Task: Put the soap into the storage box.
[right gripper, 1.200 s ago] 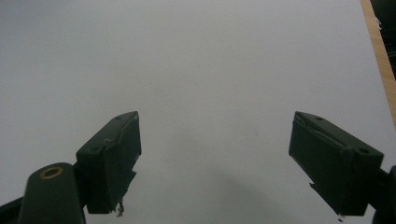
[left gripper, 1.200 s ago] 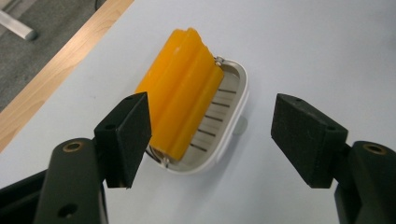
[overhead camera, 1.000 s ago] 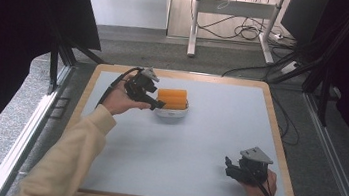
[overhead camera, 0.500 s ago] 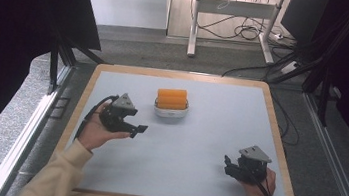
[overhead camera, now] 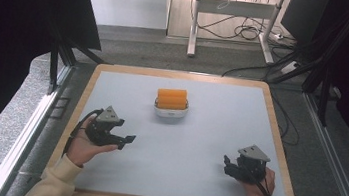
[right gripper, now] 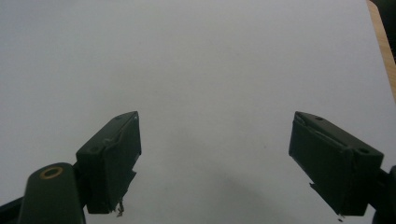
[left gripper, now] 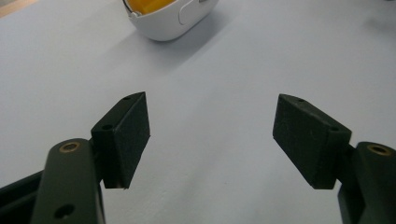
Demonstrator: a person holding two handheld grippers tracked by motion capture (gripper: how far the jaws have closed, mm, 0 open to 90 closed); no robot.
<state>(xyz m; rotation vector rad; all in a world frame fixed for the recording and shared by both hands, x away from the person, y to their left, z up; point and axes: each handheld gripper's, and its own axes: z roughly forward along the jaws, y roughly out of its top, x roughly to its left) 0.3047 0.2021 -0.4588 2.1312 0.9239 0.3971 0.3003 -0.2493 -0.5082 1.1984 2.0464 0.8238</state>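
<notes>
A: What differs from half a second ago?

B: The left gripper [overhead camera: 126, 140] has drawn back toward the table's [overhead camera: 218, 133] near left corner, farther from the white dish [overhead camera: 171, 111]. The right gripper [overhead camera: 228, 166] sits where it was, near the right edge.

A: Are the jaws holding anything?

B: No. In each gripper view both jaws stand wide apart over bare table.

A: Count the things.

B: Two grippers, one white dish, and two orange rolls [overhead camera: 172, 98] stacked in it. The dish stands mid-table toward the far side, well apart from both grippers; its rim [left gripper: 173, 21] shows ahead of the left jaws.
</notes>
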